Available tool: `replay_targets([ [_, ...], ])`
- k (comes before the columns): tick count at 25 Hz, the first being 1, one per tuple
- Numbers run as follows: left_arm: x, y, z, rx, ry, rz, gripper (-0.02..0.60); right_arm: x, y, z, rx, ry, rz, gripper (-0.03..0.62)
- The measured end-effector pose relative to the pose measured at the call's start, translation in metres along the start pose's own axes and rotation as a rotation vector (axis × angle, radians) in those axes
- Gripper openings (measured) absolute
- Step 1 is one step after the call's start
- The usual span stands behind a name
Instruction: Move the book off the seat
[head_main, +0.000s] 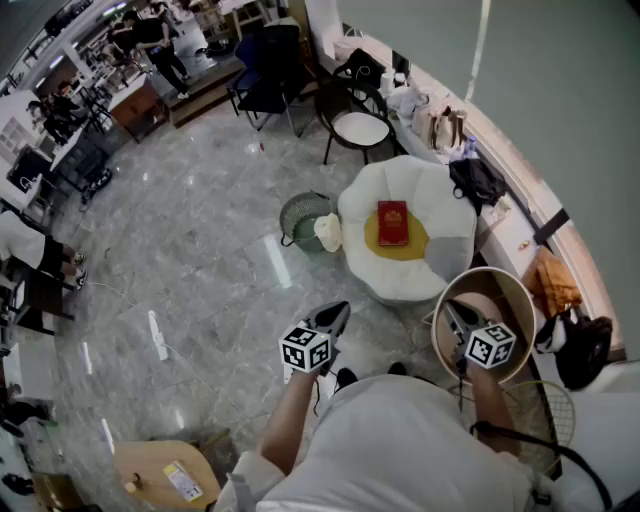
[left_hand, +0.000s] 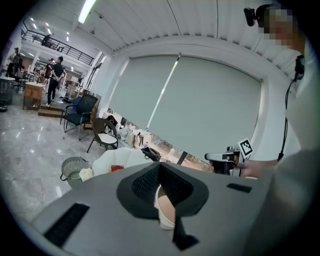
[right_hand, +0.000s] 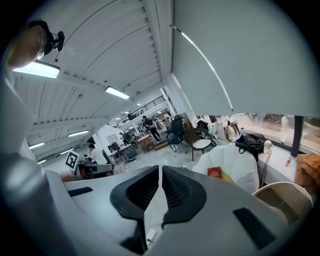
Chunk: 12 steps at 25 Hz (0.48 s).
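A small red book (head_main: 392, 222) lies flat on the yellow cushion in the middle of a white petal-shaped seat (head_main: 445, 205). Both grippers hang in the air short of the seat, well apart from the book. My left gripper (head_main: 338, 311) is shut, nothing between its jaws. My right gripper (head_main: 449, 307) is shut too and hovers over a round wooden side table (head_main: 520, 295). The left gripper view (left_hand: 160, 165) shows the book (left_hand: 117, 168) far off to the left. In the right gripper view (right_hand: 160, 169) the book (right_hand: 214, 172) sits ahead to the right on the seat (right_hand: 240, 160).
A green wire basket (head_main: 300, 213) stands on the marble floor left of the seat, a pale bundle (head_main: 328, 232) beside it. A black chair with a white pad (head_main: 360, 127) stands behind. Bags line the window ledge (head_main: 500, 205) to the right. People are at desks far left.
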<state>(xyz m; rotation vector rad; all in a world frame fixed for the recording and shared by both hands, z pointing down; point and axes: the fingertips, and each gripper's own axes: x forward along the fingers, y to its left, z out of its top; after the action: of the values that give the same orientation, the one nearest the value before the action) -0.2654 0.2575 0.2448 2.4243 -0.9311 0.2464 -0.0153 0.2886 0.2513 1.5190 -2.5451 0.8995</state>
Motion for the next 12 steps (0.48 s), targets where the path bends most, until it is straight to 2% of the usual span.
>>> replay_targets([
  [12,0.015,-0.007,-0.003,0.006,0.009,0.014,0.002,0.001,-0.014,0.008,-0.022,0.012,0.022,0.048],
])
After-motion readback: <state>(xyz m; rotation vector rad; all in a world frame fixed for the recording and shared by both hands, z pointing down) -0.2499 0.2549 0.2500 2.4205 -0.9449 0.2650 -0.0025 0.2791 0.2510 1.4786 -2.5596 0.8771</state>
